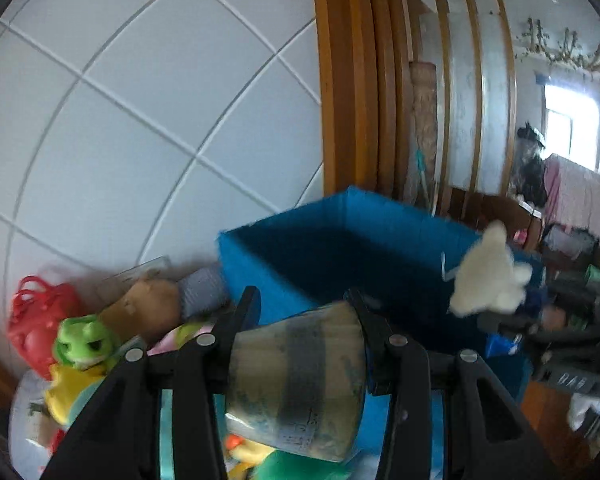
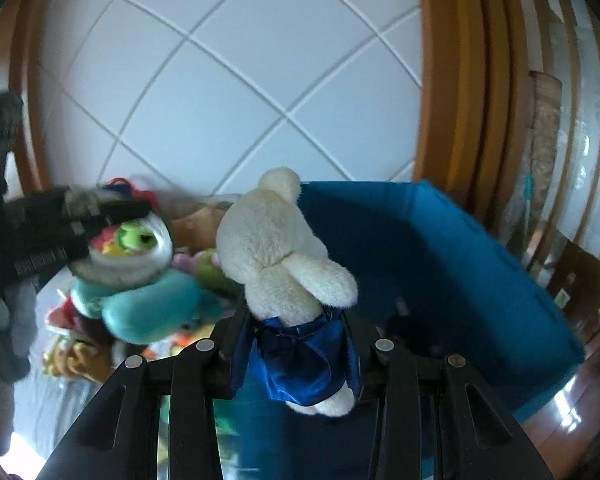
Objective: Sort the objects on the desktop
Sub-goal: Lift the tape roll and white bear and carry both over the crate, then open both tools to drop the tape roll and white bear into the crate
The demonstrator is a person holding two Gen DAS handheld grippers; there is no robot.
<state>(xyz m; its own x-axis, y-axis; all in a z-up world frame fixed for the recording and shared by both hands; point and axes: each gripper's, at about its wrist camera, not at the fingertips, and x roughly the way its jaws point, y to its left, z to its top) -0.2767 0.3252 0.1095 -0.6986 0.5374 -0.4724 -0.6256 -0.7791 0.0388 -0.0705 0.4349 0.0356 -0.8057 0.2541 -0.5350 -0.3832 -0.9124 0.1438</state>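
Observation:
My left gripper (image 1: pixel 302 304) is shut on a beige cup with a dark band (image 1: pixel 300 380), held on its side above the near edge of a blue fabric box (image 1: pixel 300 248). My right gripper (image 2: pixel 292 320) is shut on a white plush bear in a blue satin skirt (image 2: pixel 276 248), held upright at the box's (image 2: pixel 440 248) left rim. The bear also shows in the left wrist view (image 1: pixel 488 272), with the right gripper (image 1: pixel 540 320) behind it. The left gripper shows blurred in the right wrist view (image 2: pixel 60 224), with the cup's open mouth (image 2: pixel 128 256) facing the camera.
A pile of toys lies left of the box: a green frog plush (image 1: pixel 84 342), a red plastic basket (image 1: pixel 36 320), a teal plush (image 2: pixel 152 308). A white tiled wall (image 1: pixel 140 100) and wooden door frame (image 1: pixel 352 80) stand behind. A chair and clutter are at the right.

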